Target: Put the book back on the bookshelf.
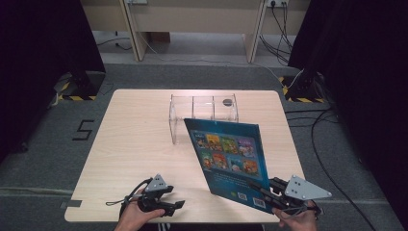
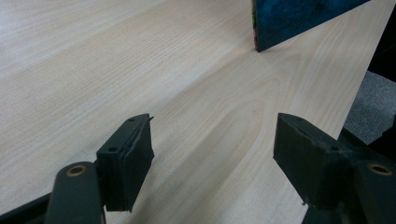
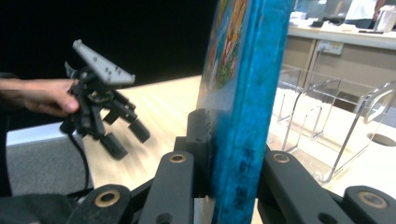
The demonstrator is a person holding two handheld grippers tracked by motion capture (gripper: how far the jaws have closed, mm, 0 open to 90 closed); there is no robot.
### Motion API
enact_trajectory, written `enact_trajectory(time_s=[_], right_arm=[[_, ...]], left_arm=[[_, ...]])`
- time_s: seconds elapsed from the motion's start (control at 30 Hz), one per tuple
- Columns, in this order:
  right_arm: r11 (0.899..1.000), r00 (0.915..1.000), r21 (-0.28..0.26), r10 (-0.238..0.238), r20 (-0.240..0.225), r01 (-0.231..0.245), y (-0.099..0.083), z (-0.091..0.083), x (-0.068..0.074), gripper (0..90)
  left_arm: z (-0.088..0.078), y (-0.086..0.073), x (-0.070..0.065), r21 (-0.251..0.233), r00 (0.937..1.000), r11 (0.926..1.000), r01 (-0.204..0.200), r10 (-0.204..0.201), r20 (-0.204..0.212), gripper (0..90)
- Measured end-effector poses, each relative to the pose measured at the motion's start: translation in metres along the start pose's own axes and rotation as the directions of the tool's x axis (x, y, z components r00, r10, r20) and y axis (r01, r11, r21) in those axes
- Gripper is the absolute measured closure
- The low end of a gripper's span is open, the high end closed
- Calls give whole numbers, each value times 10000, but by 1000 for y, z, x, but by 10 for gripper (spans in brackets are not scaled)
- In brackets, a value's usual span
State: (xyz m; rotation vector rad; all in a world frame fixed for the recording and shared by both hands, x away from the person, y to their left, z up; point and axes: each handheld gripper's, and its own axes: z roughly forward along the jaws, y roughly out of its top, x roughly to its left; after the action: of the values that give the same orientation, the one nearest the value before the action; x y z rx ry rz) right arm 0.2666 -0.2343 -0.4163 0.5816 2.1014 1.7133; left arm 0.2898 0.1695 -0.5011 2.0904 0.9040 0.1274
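My right gripper (image 1: 269,189) has its jaws clenched on the lower edge of the book (image 1: 230,161), which I hold up tilted above the desk's (image 1: 139,139) front right part, just in front of the rack (image 1: 203,114). My left gripper (image 1: 166,204) rests low near the front edge, jaws spread wide with nothing between them and bare pale wood all around. The book is thin, glossy and blue, with small cartoon panels. The rack is clear plastic with dividers; a dark round spot sits in its right end, too small to identify
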Motion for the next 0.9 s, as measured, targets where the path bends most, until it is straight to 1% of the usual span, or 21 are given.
enact_trajectory(time_s=[0.07, 0.13, 0.17, 0.2, 0.23, 0.3, 0.33, 0.37, 0.43, 0.5, 0.57, 0.6, 0.7, 0.73, 0.77, 0.8, 0.83, 0.87, 0.9], right_arm=[[9995, 9998, 250, -200, -86, 202, -2, -4, 0, 795], [9997, 9999, 257, -55, -101, 57, -6, -7, 1, 795], [9993, 9998, 340, -179, -94, 182, -8, -8, 1, 791], [9993, 9998, 340, -179, -94, 182, -8, -8, 1, 791], [9984, 9996, 481, -277, -69, 280, -10, -9, 2, 789], [9974, 9997, 678, -227, 7, 226, -17, -13, 2, 783], [9976, 9995, 609, -316, 28, 313, -19, -13, 2, 779], [9971, 9994, 681, -346, 42, 342, -21, -14, 2, 778], [9974, 9995, 659, -293, 94, 287, -23, -13, 2, 779], [9944, 9981, 886, -587, 188, 568, -26, -12, 4, 780], [9926, 9975, 1033, -663, 227, 636, -28, -10, 6, 793], [9934, 9988, 1072, -430, 218, 404, -30, -10, 5, 803], [9931, 9991, 1123, -373, 224, 346, -33, -9, 5, 820], [9944, 9997, 1056, -96, 214, 73, -38, -7, 5, 825], [9932, 9996, 1153, -207, 210, 182, -39, -6, 6, 824], [9932, 9996, 1153, -207, 210, 182, -39, -6, 6, 824], [9940, 9998, 1095, 54, 204, -76, -42, -4, 7, 822], [9939, 9996, 1092, 155, 225, -178, -43, -4, 8, 828], [9939, 9996, 1092, 155, 225, -178, -43, -4, 8, 828]], left_arm=[[0, 0, 0, 22, 10000, 10000, -6, 6, -7, 276], [0, 0, 0, 29, 10000, 10000, -21, 21, -10, 276], [0, 0, 0, 36, 10000, 10000, -30, 30, -6, 276], [0, 0, 0, 31, 10000, 10000, -31, 31, -8, 276], [0, -1, 0, 41, 10000, 10000, -26, 26, -12, 276], [0, -1, 0, 140, 10000, 9999, -67, 67, -24, 275], [0, -1, 0, 140, 10000, 9999, -67, 67, -24, 275], [0, -1, 0, 173, 10000, 9998, -64, 65, -25, 274], [1, -2, 0, 282, 10000, 9996, -79, 79, -8, 273], [2, -2, 1, 335, 10000, 9994, -68, 67, 29, 271], [2, -2, 1, 351, 10000, 9994, -45, 43, 39, 271], [2, -3, 1, 416, 10000, 9991, -39, 37, 51, 271], [2, -3, 1, 433, 10000, 9991, -45, 42, 56, 270], [2, -3, 1, 455, 10000, 9990, -43, 40, 54, 270], [2, -3, 1, 455, 10000, 9990, -43, 40, 54, 269], [3, -3, 1, 456, 10000, 9990, -33, 30, 63, 269], [3, -3, 1, 490, 10000, 9988, -58, 55, 65, 269], [3, -3, 1, 506, 10000, 9987, -69, 66, 60, 269], [3, -3, 1, 506, 10000, 9987, -69, 66, 60, 269]])
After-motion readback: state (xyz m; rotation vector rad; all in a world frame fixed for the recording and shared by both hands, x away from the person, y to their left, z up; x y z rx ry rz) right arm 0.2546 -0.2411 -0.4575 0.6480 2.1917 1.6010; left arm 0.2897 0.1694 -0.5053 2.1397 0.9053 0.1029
